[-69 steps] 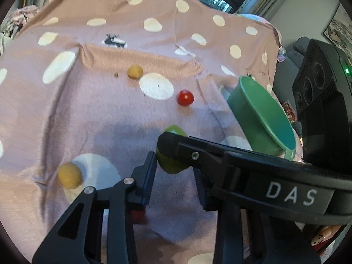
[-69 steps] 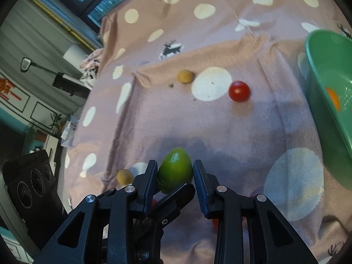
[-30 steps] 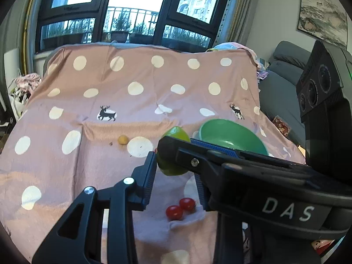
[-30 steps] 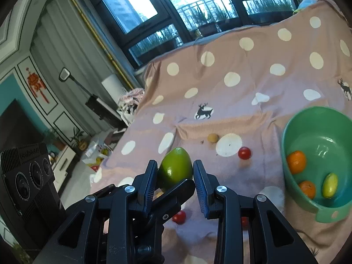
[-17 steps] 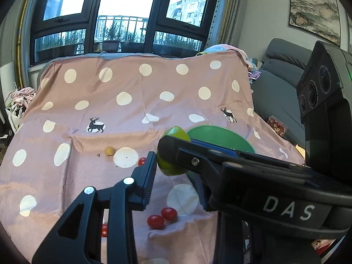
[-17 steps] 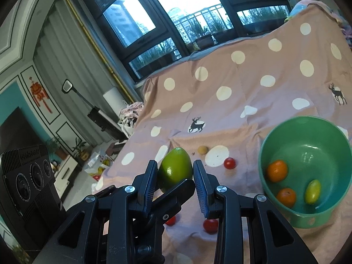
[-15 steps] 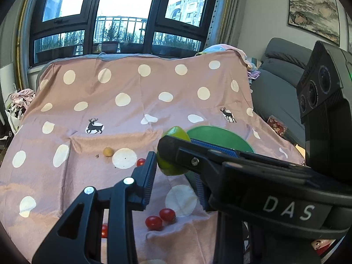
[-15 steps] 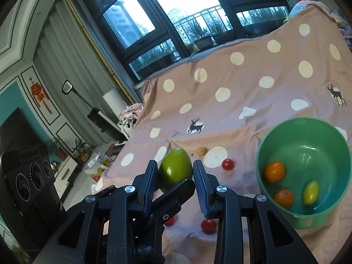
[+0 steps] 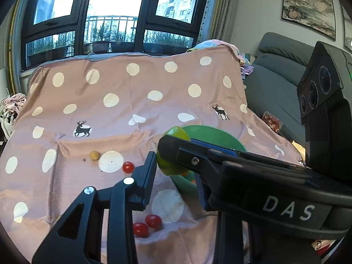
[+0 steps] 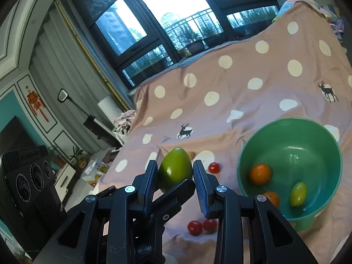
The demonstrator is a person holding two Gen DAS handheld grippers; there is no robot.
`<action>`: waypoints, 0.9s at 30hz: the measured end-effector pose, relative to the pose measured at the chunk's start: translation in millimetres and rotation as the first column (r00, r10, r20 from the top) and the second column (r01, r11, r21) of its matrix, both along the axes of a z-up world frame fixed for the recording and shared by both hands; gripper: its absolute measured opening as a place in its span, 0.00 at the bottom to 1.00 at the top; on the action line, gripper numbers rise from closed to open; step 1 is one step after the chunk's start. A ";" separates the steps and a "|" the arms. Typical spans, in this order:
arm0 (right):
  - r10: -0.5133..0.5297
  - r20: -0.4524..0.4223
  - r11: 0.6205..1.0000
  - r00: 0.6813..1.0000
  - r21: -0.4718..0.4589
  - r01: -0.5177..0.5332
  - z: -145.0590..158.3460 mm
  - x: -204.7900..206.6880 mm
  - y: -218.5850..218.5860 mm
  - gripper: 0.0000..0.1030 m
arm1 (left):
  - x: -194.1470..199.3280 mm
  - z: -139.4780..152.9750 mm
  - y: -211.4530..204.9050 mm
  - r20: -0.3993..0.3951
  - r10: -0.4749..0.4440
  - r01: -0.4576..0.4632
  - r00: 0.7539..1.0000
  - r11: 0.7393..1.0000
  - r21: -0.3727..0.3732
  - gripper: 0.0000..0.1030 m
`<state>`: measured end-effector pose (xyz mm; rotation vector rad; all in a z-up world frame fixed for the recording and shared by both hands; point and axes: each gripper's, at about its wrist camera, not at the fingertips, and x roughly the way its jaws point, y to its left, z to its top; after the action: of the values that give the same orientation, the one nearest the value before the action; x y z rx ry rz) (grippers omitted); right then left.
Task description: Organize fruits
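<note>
A green mango (image 10: 175, 168) is pinched between both grippers, held high over the pink spotted cloth (image 10: 253, 101). My right gripper (image 10: 175, 177) is shut on it; my left gripper (image 9: 173, 165) grips the same mango (image 9: 173, 151) from the other side, with the right gripper's finger crossing in front. A green bowl (image 10: 325, 140) to the right holds two oranges (image 10: 259, 174) and a small yellow-green fruit (image 10: 298, 193). In the left wrist view the bowl (image 9: 222, 134) is partly hidden behind the mango.
Cherry tomatoes lie on the cloth: one (image 9: 128, 167) by a small yellow fruit (image 9: 94, 155), two (image 9: 147, 225) near the front edge. A grey sofa (image 9: 277, 66) stands right of the table. Windows are behind.
Both grippers have risen with the mango from the cloth and shifted right, so the bowl now sits closer below and to the right.
</note>
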<state>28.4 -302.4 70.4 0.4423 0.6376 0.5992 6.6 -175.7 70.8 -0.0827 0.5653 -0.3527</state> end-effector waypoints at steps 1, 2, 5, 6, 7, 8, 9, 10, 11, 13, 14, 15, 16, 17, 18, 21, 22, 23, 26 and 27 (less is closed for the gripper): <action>-0.004 -0.001 1.000 1.000 -0.002 0.004 -0.8 0.1 -2.0 0.35 | 0.8 -0.5 -1.9 -0.002 -0.003 0.003 1.000 1.000 0.001 0.32; -0.007 -0.004 1.000 1.000 -0.001 0.007 -1.6 1.5 -3.6 0.35 | 2.8 -1.3 -4.7 -0.007 -0.009 0.009 1.000 1.000 0.002 0.32; -0.020 -0.013 1.000 1.000 -0.001 0.020 -4.0 4.2 -9.6 0.35 | 5.9 -2.5 -10.5 -0.012 -0.022 0.022 1.000 1.000 0.005 0.32; -0.025 -0.016 1.000 1.000 0.001 0.025 -4.8 5.3 -11.6 0.35 | 7.7 -3.1 -13.7 -0.015 -0.029 0.029 0.999 1.000 0.007 0.32; -0.030 -0.018 1.000 0.999 0.002 0.030 -6.0 6.2 -14.7 0.35 | 8.9 -3.6 -14.3 -0.016 -0.032 0.033 0.999 0.999 0.008 0.32; -0.034 -0.020 0.999 0.999 0.003 0.034 -6.7 7.1 -16.1 0.35 | 10.5 -4.3 -17.3 -0.018 -0.038 0.038 0.999 0.999 0.008 0.32; -0.039 -0.023 0.999 0.999 0.006 0.039 -7.9 8.2 -18.7 0.35 | 11.5 -5.1 -19.7 -0.021 -0.043 0.043 0.999 0.999 0.008 0.32; -0.045 -0.027 0.999 0.999 0.008 0.045 -9.3 9.4 -21.3 0.35 | 12.4 -5.9 -21.6 -0.024 -0.048 0.048 0.999 0.999 0.010 0.32; -0.050 -0.031 0.999 0.998 0.007 0.050 -10.5 10.2 -23.8 0.35 | 13.5 -7.0 -24.2 -0.026 -0.053 0.053 0.998 0.999 0.011 0.32; -0.057 -0.037 0.998 0.998 0.005 0.058 -12.9 11.5 -28.7 0.35 | 16.1 -8.9 -28.4 -0.033 -0.061 0.061 0.998 0.998 0.008 0.32; -0.060 -0.040 0.998 0.997 0.005 0.060 -14.1 12.5 -30.3 0.35 | 17.1 -9.9 -30.2 -0.036 -0.066 0.066 0.997 0.998 0.005 0.32; -0.066 -0.045 0.998 0.997 0.004 0.066 -15.2 13.5 -32.6 0.35 | 18.7 -10.7 -32.3 -0.038 -0.073 0.073 0.997 0.997 0.004 0.32; -0.072 -0.047 0.997 0.996 0.002 0.072 -16.0 14.3 -34.6 0.35 | 20.3 -11.2 -34.2 -0.040 -0.076 0.076 0.996 0.997 0.004 0.32; -0.077 -0.050 0.997 0.996 0.002 0.077 -17.3 16.0 -36.2 0.35 | 21.8 -12.0 -37.1 -0.045 -0.080 0.081 0.996 0.997 0.005 0.32; -0.080 -0.053 0.997 0.995 0.003 0.081 -18.1 17.0 -37.7 0.35 | 22.8 -12.5 -38.8 -0.047 -0.083 0.083 0.995 0.996 0.008 0.32; -0.088 -0.063 0.996 0.994 0.007 0.088 -21.4 19.9 -42.6 0.35 | 26.2 -14.3 -43.2 -0.056 -0.093 0.094 0.994 0.996 0.009 0.32; -0.092 -0.066 0.996 0.994 0.005 0.093 -22.3 20.3 -44.1 0.35 | 27.1 -15.4 -44.5 -0.059 -0.098 0.099 0.993 0.995 0.008 0.32; -0.097 -0.068 0.995 0.993 0.003 0.097 -22.8 20.7 -45.0 0.35 | 27.9 -16.0 -45.8 -0.061 -0.101 0.102 0.993 0.995 0.008 0.32; -0.111 -0.076 0.994 0.991 -0.006 0.111 -25.0 22.2 -47.8 0.35 | 31.4 -19.2 -51.2 -0.074 -0.110 0.111 0.991 0.994 0.008 0.32; -0.117 -0.081 0.993 0.990 -0.010 0.116 -26.3 23.3 -48.9 0.35 | 32.0 -20.0 -52.2 -0.076 -0.113 0.114 0.991 0.993 0.007 0.32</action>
<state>51.7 -351.3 44.1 0.4974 0.6857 0.4705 38.6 -227.9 50.8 -0.0529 0.6487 -0.4584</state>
